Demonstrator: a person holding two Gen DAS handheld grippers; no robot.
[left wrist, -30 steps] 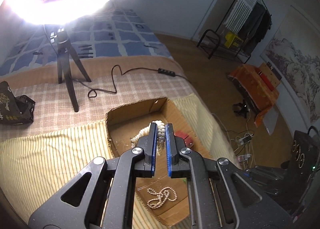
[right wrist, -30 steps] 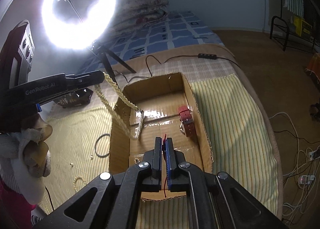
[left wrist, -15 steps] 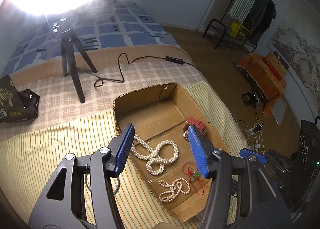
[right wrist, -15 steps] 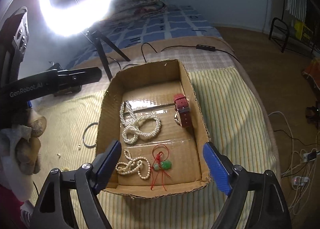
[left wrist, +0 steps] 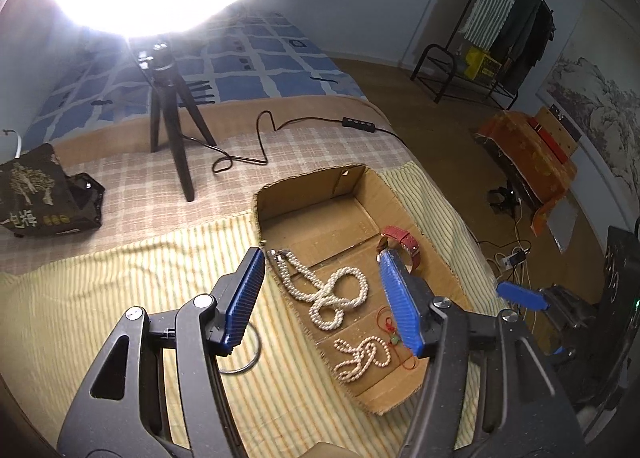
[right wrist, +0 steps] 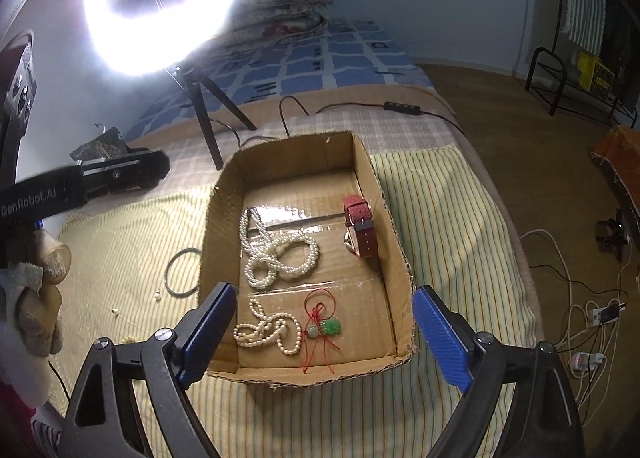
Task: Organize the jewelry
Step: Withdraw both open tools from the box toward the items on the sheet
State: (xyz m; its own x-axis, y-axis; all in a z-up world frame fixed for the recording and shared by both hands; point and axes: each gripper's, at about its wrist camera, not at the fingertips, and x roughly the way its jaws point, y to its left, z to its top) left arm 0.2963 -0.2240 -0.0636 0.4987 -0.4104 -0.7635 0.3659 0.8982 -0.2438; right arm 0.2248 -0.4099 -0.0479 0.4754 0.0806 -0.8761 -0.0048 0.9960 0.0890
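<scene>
Both the left gripper (left wrist: 324, 294) and right gripper (right wrist: 324, 332), jaws just opened and holding nothing, hover over the cardboard box (right wrist: 362, 162) of pearl necklaces (right wrist: 280, 254).

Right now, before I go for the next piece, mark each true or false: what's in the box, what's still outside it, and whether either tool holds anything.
1. The long pearl necklace lies inside the cardboard box. True.
2. The red watch sits on the striped cloth outside the box. False: it is in the box, by the right wall.
3. A thin dark bangle lies outside the box, on its left. True.
4. The right tool is clamped on the red-cord jade pendant. False: its jaws stand wide and the pendant lies on the box floor.
5. The left tool holds nothing. True.
</scene>
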